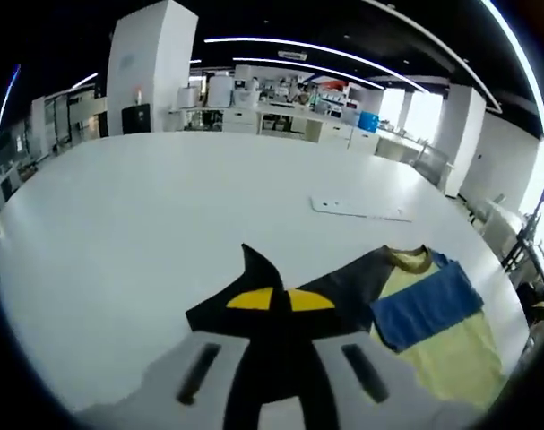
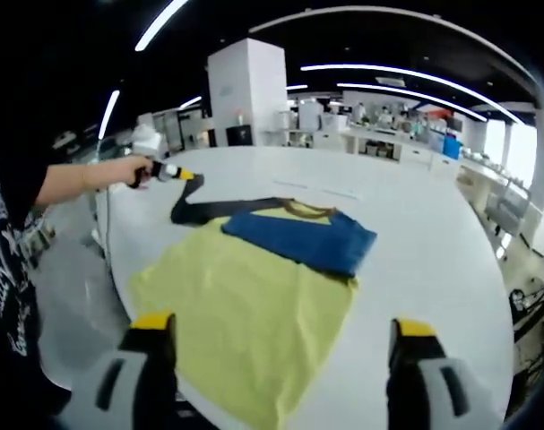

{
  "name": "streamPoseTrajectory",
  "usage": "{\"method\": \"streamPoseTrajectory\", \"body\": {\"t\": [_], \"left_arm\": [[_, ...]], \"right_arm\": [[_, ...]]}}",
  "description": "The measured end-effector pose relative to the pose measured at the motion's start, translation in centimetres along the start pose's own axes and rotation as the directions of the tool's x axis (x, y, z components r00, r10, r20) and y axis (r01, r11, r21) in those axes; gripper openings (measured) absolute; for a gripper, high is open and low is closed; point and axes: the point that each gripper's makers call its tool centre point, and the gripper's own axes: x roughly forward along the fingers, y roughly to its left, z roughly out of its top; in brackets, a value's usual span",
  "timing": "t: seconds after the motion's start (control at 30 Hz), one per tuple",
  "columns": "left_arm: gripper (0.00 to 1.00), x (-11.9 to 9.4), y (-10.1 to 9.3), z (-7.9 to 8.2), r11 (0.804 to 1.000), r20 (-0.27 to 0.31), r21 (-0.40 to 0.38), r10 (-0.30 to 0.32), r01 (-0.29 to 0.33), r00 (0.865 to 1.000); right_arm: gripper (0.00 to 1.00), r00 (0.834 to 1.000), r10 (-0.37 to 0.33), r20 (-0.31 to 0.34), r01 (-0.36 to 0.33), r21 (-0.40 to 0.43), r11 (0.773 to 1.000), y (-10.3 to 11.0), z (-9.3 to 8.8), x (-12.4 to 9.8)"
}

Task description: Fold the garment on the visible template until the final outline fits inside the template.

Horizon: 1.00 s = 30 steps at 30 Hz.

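white tabletop [image 1: 164, 224] is seen under ceiling light strips in an open lab with counters behind. the garment [image 2: 254, 296], a yellow shirt with a blue sleeve folded across its chest and a dark sleeve, is spread flat. the dark sleeve [image 1: 343, 282] is pinched in the closed left gripper [image 1: 280, 309]. the right gripper [image 2: 280, 336] is held wide apart above the hem, gripping nothing.

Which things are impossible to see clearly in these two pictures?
- Template outline: in both views I cannot make it out; the garment covers the table.
- Garment's near hem: right gripper view, cut by the bottom edge.
- Black sleeve: left gripper view, partly hidden between the left gripper jaws.
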Motion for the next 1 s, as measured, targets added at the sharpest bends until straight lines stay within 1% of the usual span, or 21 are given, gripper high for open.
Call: {"method": "streamPoseTrajectory", "body": {"t": [0.2,0.4,0.53,0.7,0.83,1.0], "left_arm": [[0.01,0.8,-1.6,0.5,0.998,-0.015,0.042,-0.043,0.044,0.999],[0.01,1.2,-3.1,0.9,0.995,-0.023,0.061,-0.072,0.073,0.997],[0.01,1.8,-4.1,1.6,0.992,-0.026,0.075,-0.097,0.099,0.995],[0.01,1.9,-5.8,2.9,0.987,-0.009,0.092,-0.128,0.129,0.992],[0.01,2.3,-6.9,3.4,0.984,-0.007,0.101,-0.147,0.147,0.989],[0.01,3.3,-8.4,4.2,0.978,0.003,0.114,-0.177,0.176,0.984]], "right_arm": [[1.0,1.0,-0.005,-0.001,0.005,0.006,1.0,-0.2,-0.2,-0.2],[1.0,1.0,-0.005,-0.005,0.005,0.012,1.0,-0.3,-0.5,-0.2],[1.0,1.0,-0.001,-0.011,0.001,0.013,1.0,-0.2,-0.7,0.0],[1.0,1.0,-0.001,-0.014,0.001,0.014,1.0,-0.3,-0.9,0.2],[1.0,1.0,0.001,-0.016,-0.001,0.017,1.0,-0.2,-0.9,0.2],[1.0,1.0,-0.004,-0.017,0.004,0.026,1.0,-0.4,-1.2,0.1]]}}
